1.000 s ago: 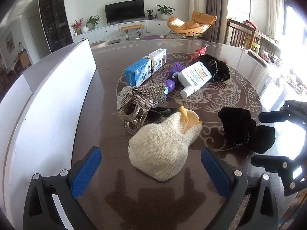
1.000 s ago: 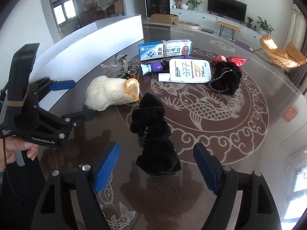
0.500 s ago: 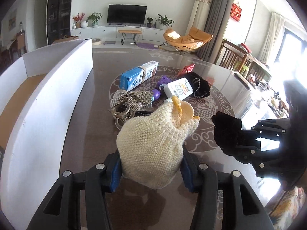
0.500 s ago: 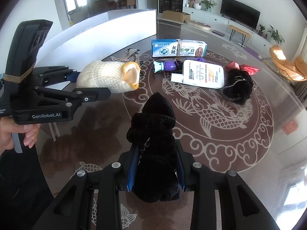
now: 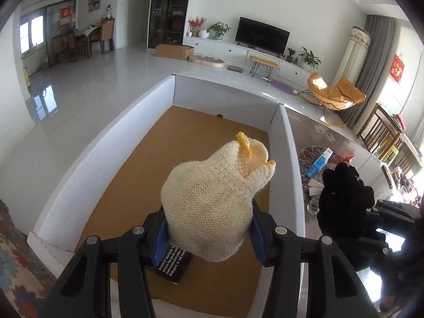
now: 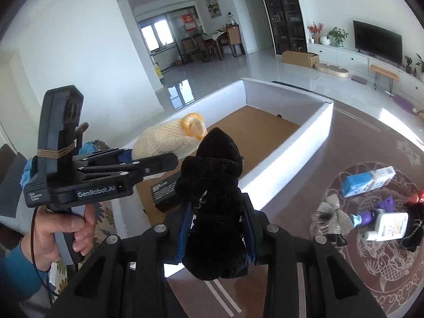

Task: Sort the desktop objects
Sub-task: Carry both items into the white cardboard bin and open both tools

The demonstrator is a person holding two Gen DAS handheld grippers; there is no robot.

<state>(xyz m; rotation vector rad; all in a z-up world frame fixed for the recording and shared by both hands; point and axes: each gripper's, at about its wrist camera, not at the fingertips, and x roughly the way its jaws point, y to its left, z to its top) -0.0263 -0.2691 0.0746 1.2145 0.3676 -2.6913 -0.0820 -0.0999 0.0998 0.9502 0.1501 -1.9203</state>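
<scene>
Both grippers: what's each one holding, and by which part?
Left gripper clamps the cream knitted pouch by its rounded closed end, yellow-trimmed opening pointing away. Right gripper clamps the black velvet pouch around its lower half.

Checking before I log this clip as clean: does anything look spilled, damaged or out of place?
Nothing stands out. The left claw grips the cream knit pouch over the white box; the right claw grips the black pouch beside it. A black card lies flat in the box. The other items on the table look intact.
</scene>
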